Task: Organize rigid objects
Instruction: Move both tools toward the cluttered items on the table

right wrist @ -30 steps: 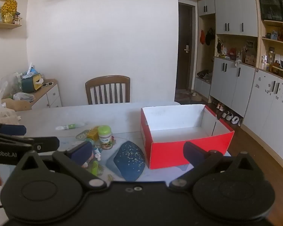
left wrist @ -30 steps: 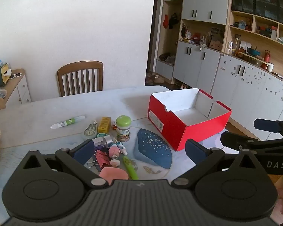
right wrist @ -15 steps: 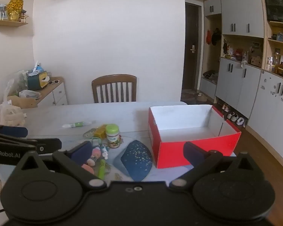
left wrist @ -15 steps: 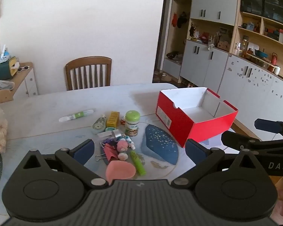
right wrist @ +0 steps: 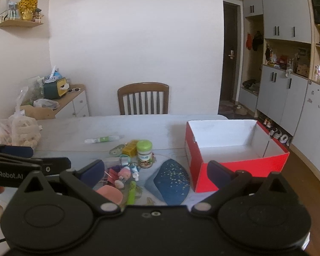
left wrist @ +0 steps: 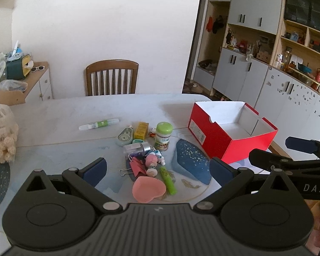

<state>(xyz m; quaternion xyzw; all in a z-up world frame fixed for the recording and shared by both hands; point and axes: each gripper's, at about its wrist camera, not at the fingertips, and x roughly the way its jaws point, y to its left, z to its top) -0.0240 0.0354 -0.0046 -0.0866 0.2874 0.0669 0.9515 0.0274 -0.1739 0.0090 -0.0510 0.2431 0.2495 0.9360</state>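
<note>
Both the left claw [left wrist: 157, 169] and right claw [right wrist: 155, 171] gape wide above the surface [left wrist: 64, 115], the red box [left wrist: 230, 132] sitting near its right edge.

Left gripper [left wrist: 157, 170] fingers spread wide, holding nothing; right gripper [right wrist: 156, 171] likewise, both level.

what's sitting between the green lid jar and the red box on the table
A dark blue speckled pad lies between the green-lidded jar and the red box, slightly nearer the camera than both. The left wrist view shows it best.
</note>
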